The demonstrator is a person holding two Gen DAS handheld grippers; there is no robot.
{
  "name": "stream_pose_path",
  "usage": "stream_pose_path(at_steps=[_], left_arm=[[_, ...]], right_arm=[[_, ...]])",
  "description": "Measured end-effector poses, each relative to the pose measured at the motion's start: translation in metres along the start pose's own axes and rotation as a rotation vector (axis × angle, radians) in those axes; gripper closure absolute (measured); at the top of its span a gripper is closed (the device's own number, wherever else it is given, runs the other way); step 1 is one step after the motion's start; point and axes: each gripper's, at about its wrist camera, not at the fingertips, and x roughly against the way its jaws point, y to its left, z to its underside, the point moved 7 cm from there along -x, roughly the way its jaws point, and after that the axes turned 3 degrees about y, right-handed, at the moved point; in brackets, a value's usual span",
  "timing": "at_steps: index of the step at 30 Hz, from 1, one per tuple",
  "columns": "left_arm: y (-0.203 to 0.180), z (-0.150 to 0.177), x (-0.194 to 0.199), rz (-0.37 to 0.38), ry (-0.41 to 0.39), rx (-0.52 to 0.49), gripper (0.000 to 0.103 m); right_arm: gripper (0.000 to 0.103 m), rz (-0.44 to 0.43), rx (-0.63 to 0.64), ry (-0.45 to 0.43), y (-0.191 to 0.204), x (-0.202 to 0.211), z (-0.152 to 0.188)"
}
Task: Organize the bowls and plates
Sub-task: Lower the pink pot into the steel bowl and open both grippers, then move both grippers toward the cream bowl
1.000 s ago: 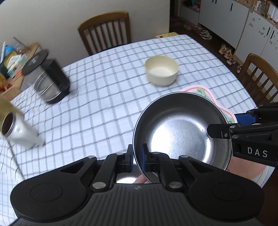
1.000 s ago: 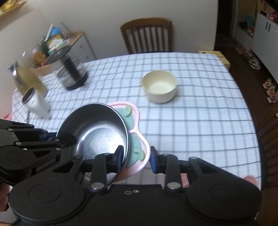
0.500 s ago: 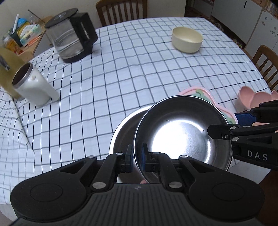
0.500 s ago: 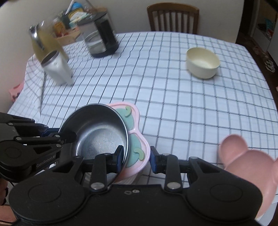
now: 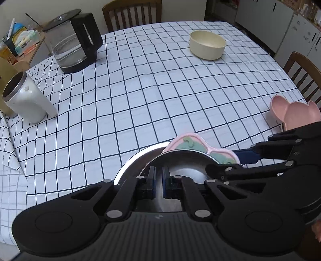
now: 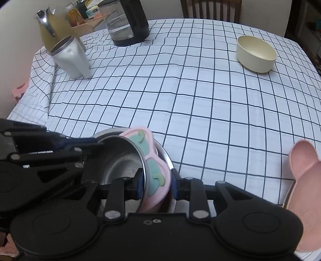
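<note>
My left gripper (image 5: 158,183) is shut on the near rim of a steel bowl (image 5: 186,168). My right gripper (image 6: 157,185) is shut on that bowl's (image 6: 120,166) other rim together with a pink and green plate (image 6: 156,170) pressed against it; the plate also shows in the left wrist view (image 5: 192,143). They hang low over a second steel bowl (image 5: 132,162) at the table's near edge. A cream bowl (image 5: 207,45) sits far right, also in the right wrist view (image 6: 255,53). A pink bear-shaped dish (image 5: 293,112) lies at the right edge, and shows in the right wrist view (image 6: 303,160).
A glass coffee pot (image 5: 74,42) stands at the back left, a steel-lined white mug (image 5: 24,98) at the left. A yellow jug (image 6: 53,30) stands behind the mug. Wooden chairs (image 5: 132,14) are at the far side and right. The checked tablecloth (image 6: 180,90) hangs over the left edge.
Both grippers have come down and back toward the near table edge with the steel bowl and pink plate. They now sit lower over the second steel bowl.
</note>
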Motion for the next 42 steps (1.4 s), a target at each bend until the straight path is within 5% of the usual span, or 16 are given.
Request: stream_pose_path(at_steps=[9, 21, 24, 29, 42], left_arm=[[0.007, 0.011, -0.01, 0.035, 0.039, 0.026, 0.098], [0.004, 0.007, 0.005, 0.042, -0.015, 0.022, 0.095], [0.002, 0.002, 0.013, 0.048, -0.039, 0.023, 0.087], [-0.002, -0.01, 0.027, 0.036, -0.11, 0.031, 0.045], [-0.024, -0.061, 0.047, 0.032, -0.195, 0.043, 0.038]], right_arm=[[0.072, -0.038, -0.006, 0.022, -0.006, -0.001, 0.002], [0.059, -0.053, 0.052, -0.041, -0.004, 0.032, 0.002], [0.057, -0.062, 0.057, -0.055, -0.004, 0.039, 0.001], [0.052, -0.071, 0.058, -0.09, -0.008, 0.052, -0.005], [0.038, -0.078, 0.056, -0.194, -0.047, 0.095, -0.036]])
